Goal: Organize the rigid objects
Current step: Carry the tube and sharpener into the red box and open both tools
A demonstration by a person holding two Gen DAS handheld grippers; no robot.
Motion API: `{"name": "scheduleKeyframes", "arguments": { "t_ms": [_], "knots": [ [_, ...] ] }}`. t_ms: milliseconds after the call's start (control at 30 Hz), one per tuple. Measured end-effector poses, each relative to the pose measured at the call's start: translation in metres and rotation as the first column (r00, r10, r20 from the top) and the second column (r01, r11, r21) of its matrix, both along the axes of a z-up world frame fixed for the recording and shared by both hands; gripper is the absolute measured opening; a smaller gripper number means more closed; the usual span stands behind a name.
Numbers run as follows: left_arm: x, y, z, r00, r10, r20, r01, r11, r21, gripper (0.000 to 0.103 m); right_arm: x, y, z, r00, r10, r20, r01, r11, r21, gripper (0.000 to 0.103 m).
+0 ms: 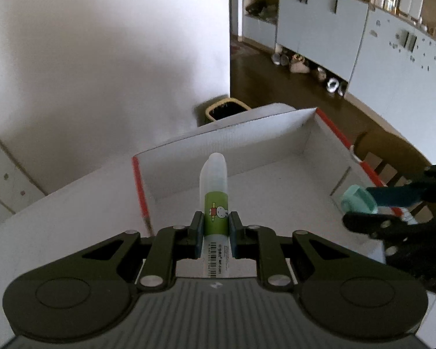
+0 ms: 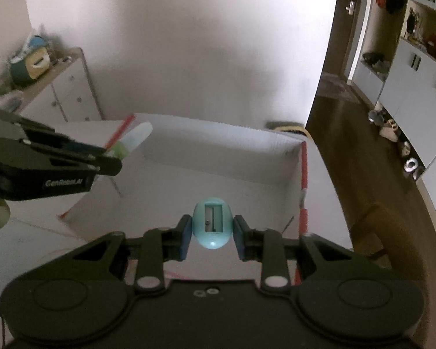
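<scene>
I had the left gripper clamped on the glue stick and the right gripper pinching the egg-shaped sharpener — both over the white box.

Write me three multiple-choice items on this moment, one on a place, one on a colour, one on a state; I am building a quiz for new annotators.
1. Where does the white cardboard box lie in the left wrist view?
A. ahead of the gripper, below the tube's tip
B. behind the cabinets
C. on the floor by the shoes

2. What colour is the egg-shaped sharpener?
A. red
B. light blue
C. black

3. How is the left gripper?
A. open, nothing between the pads
B. shut on the glue tube
C. shut on the sharpener

Answers:
1 A, the open box fills the view just past the tube.
2 B, its shell shows pale blue between the right gripper pads.
3 B, both pads press the tube's green label.
</scene>
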State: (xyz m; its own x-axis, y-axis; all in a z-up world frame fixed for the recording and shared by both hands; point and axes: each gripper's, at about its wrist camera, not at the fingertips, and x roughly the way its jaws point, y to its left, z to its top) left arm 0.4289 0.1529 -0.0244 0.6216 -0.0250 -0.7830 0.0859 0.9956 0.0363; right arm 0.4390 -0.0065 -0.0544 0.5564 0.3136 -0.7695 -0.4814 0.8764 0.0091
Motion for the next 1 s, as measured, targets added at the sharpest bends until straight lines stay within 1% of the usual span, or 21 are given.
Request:
{"name": "scheduleKeyframes", "arguments": {
  "t_ms": [167, 267, 333, 400, 600, 700, 800, 867, 1000],
  "knots": [
    [0.042, -0.004, -0.023, 0.998, -0.038, -0.046, 0.039, 0.999, 0.031, 0.017, 0.025, 0.016, -0.027, 0.999, -0.018, -0.044, 0.016, 0.999, -0.037, 0.029],
    [0.063, -0.007, -0.037, 0.995, -0.067, -0.080, 0.070, 0.997, 0.034, 0.017, 0.036, 0.022, -0.041, 0.997, -0.034, -0.074, 0.030, 0.998, -0.053, 0.029],
    [0.074, -0.007, -0.047, 0.991, -0.089, -0.104, 0.091, 0.996, 0.017, 0.017, 0.044, 0.027, -0.051, 0.994, -0.040, -0.103, 0.034, 0.998, -0.061, 0.029],
    [0.087, -0.006, -0.058, 0.986, -0.090, -0.140, 0.092, 0.996, 0.001, 0.017, 0.050, 0.028, -0.061, 0.991, -0.042, -0.125, 0.032, 0.996, -0.080, 0.029],
    [0.110, -0.013, -0.086, 0.968, -0.144, -0.204, 0.146, 0.989, -0.005, 0.017, 0.057, 0.032, -0.078, 0.981, -0.056, -0.185, 0.036, 0.993, -0.108, 0.029],
    [0.116, -0.018, -0.097, 0.956, -0.160, -0.244, 0.166, 0.986, 0.003, 0.017, 0.059, 0.032, -0.085, 0.970, -0.088, -0.226, 0.057, 0.988, -0.140, 0.029],
    [0.120, -0.023, -0.105, 0.949, -0.166, -0.268, 0.175, 0.985, 0.009, 0.017, 0.058, 0.031, -0.089, 0.961, -0.121, -0.248, 0.084, 0.984, -0.156, 0.029],
    [0.122, -0.024, -0.109, 0.944, -0.172, -0.282, 0.180, 0.984, 0.002, 0.017, 0.059, 0.030, -0.089, 0.957, -0.129, -0.259, 0.095, 0.985, -0.141, 0.029],
    [0.129, -0.027, -0.119, 0.936, -0.162, -0.313, 0.169, 0.986, -0.006, 0.017, 0.057, 0.031, -0.088, 0.955, -0.139, -0.261, 0.103, 0.984, -0.147, 0.029]
  ]
}}
